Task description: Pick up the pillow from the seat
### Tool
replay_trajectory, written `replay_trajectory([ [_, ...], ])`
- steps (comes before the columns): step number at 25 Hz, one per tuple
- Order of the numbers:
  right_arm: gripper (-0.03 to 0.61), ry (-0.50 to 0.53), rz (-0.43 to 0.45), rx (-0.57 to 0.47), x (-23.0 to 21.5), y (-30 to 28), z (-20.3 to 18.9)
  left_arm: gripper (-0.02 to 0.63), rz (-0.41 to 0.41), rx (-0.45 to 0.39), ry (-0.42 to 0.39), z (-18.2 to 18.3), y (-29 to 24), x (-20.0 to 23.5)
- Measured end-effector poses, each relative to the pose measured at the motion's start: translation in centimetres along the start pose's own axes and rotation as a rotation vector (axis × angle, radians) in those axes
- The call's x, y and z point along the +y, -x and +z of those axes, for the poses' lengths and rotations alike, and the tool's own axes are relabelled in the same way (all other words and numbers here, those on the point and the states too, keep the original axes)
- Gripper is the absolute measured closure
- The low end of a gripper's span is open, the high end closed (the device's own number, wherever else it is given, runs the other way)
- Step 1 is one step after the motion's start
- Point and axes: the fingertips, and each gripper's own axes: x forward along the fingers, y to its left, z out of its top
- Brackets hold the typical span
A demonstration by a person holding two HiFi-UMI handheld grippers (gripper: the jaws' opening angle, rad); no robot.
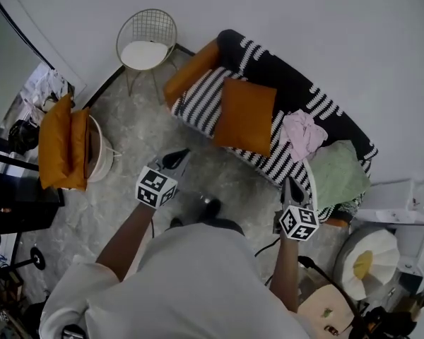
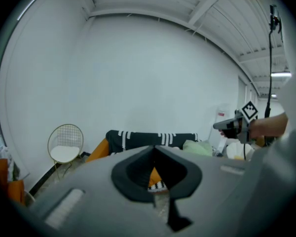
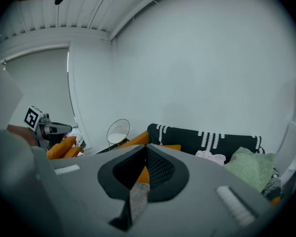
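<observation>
An orange square pillow (image 1: pixel 246 115) leans on the seat of a black-and-white striped sofa (image 1: pixel 297 90). In the left gripper view a sliver of the pillow (image 2: pixel 154 176) shows between the jaws. The right gripper view also has the pillow (image 3: pixel 170 147) ahead. Both grippers hang over the floor, short of the sofa and apart from the pillow. My left gripper (image 1: pixel 179 155) is shut and holds nothing. My right gripper (image 1: pixel 288 183) is also shut and empty, near the sofa's front edge.
A second orange cushion (image 1: pixel 191 69) lies against the sofa's left arm. A pink cloth (image 1: pixel 302 134) and a green cloth (image 1: pixel 339 174) lie on the right of the seat. A wire chair (image 1: pixel 147 44) stands at the back left. Orange cushions (image 1: pixel 63 143) sit at the left.
</observation>
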Motion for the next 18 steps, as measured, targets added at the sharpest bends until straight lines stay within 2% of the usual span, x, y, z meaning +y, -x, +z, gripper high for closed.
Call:
replay_trajectory([
  [18,0.574,0.006,0.09,-0.014,-5.4,-4.5,2.2,0.612,0.059,0.021,-0.005,1.6,-5.3,-1.6],
])
